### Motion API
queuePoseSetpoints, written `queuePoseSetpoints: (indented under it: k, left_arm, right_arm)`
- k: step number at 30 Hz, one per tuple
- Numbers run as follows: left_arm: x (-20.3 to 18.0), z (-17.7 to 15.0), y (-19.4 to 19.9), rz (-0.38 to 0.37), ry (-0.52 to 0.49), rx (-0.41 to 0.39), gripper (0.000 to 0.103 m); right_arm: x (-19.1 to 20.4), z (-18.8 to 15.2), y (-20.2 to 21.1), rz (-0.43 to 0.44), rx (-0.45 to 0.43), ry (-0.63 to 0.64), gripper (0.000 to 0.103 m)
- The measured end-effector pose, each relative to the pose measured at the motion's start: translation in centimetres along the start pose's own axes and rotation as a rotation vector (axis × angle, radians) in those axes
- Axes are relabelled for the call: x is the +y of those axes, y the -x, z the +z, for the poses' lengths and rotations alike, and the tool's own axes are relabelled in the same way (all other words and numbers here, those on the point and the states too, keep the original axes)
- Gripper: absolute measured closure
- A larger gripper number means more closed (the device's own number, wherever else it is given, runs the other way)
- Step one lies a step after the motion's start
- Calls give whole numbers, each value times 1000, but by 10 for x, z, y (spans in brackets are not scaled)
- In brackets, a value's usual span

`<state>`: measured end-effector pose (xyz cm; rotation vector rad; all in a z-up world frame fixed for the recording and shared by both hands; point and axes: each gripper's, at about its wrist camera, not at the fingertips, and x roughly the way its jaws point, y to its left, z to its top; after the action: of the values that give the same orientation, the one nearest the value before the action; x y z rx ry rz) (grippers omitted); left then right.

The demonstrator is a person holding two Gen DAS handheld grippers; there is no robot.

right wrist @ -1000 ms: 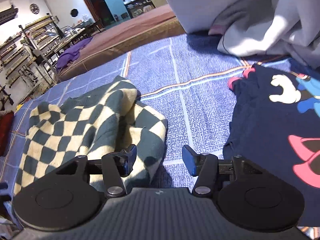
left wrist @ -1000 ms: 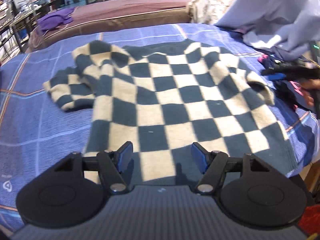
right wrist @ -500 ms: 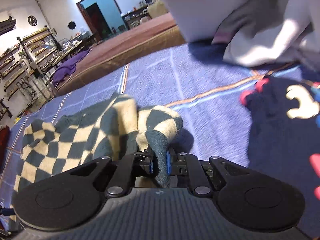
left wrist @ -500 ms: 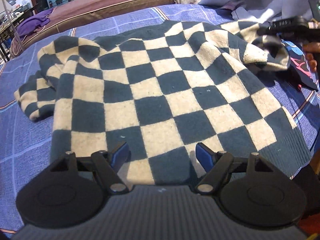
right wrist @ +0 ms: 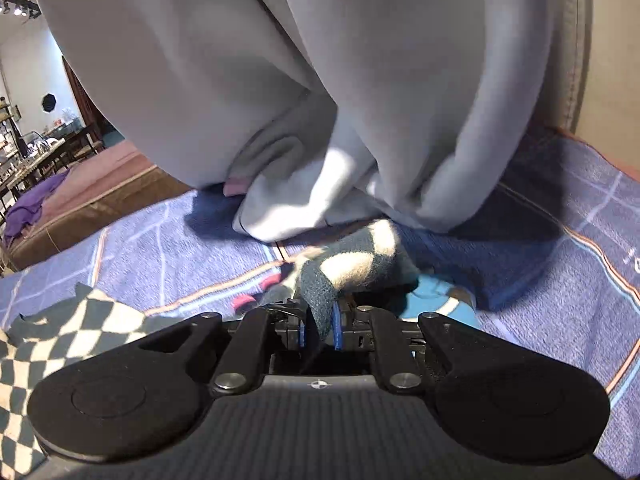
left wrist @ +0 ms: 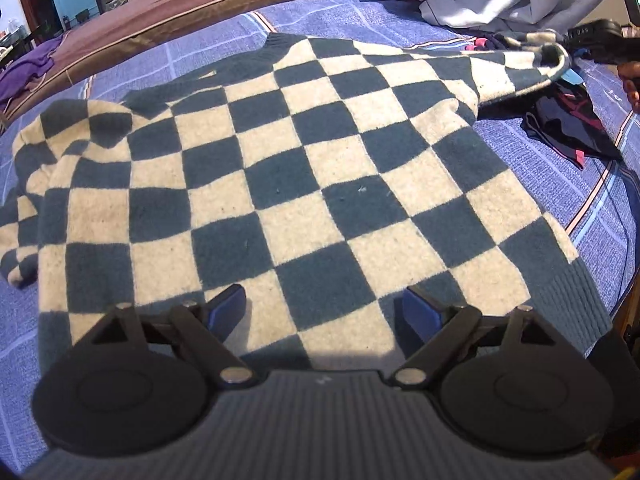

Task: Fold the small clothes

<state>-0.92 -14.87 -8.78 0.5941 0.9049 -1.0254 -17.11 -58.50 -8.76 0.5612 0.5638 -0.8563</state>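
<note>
Sweater (left wrist: 304, 168) — teal-cream checks; blanket (left wrist: 360, 24) — blue.

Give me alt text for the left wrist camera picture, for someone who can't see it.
A checkered sweater lies spread on a blue plaid blanket, the open left hand-held gripper just above its hem. At top right, the right hand-held gripper holds one sleeve stretched out sideways over dark clothing.

A lived-in home is suggested by a blue checked bedspread (left wrist: 400, 20), a brown mattress (left wrist: 180, 4), and cluttered shelves (right wrist: 24, 152).

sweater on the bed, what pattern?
Sweater: dark teal and cream checkerboard, clearest in the left wrist view.
</note>
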Motion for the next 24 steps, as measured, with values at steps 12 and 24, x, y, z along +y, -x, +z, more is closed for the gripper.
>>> queuePoseSetpoints:
  k: [12,24]
  left_arm:
    - [124,-21,68,363,254,-181,10]
    - [280,-21,26,358,643,-136,28]
  right_arm:
    - [64,-52,95,28,-192,57,0]
    - [218,-119,96,475,45,187,0]
